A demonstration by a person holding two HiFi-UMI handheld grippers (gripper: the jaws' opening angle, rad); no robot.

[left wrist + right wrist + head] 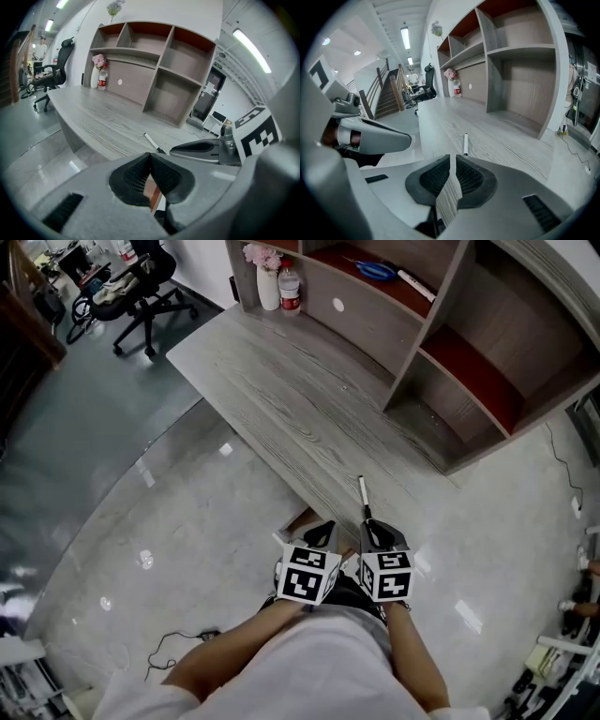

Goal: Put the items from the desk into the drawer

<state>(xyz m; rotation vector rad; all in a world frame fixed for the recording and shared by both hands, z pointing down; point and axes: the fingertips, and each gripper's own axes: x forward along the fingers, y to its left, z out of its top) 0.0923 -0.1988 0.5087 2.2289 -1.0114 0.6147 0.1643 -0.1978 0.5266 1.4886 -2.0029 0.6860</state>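
The left gripper (322,532) and the right gripper (377,532) are held side by side at the near edge of the desk (281,399). The left fingers (136,174) are closed tip to tip with nothing between them. The right fingers (472,177) are closed to a narrow slit, also on nothing. A white pen (362,491) with a dark tip lies on the desk just beyond the right gripper. A shelf unit (450,352) stands on the far side of the desk, with a vase of flowers (267,277) and a bottle (290,289) beside it.
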